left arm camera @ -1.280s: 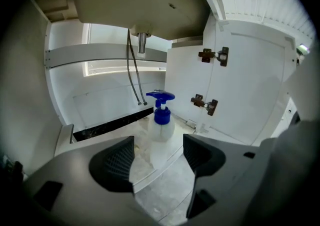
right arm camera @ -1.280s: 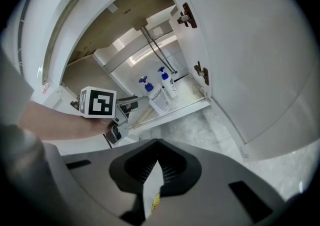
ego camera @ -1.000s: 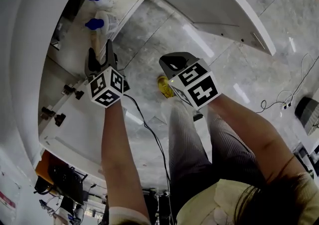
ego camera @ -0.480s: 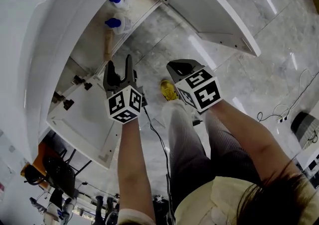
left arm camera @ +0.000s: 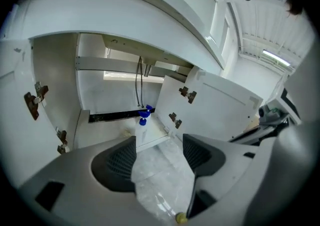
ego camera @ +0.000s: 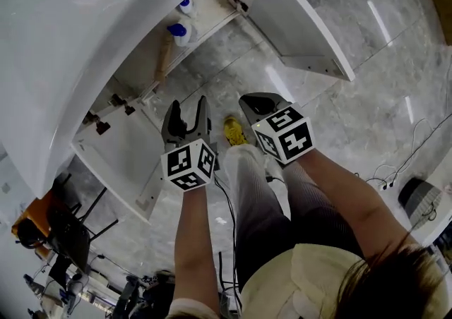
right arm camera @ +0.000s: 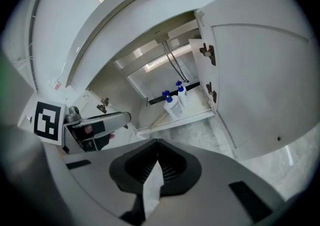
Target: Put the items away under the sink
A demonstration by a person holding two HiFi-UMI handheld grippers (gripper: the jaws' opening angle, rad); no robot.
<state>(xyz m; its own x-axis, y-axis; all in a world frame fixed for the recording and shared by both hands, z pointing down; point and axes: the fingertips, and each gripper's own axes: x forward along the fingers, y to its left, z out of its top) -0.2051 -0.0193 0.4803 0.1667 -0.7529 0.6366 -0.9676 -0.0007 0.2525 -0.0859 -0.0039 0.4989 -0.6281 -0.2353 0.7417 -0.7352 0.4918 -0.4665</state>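
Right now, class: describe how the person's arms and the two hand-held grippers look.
The left hand-held gripper and right hand-held gripper are dark grey with ribbed pads; each carries a white cube printed with black square markers. A thin black cable trails below the left one. Forearms are bare; the top is pale yellow.

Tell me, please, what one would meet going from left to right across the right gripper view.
left tool → blue-capped bottles standing inside the cabinet → door hinges → open cabinet door
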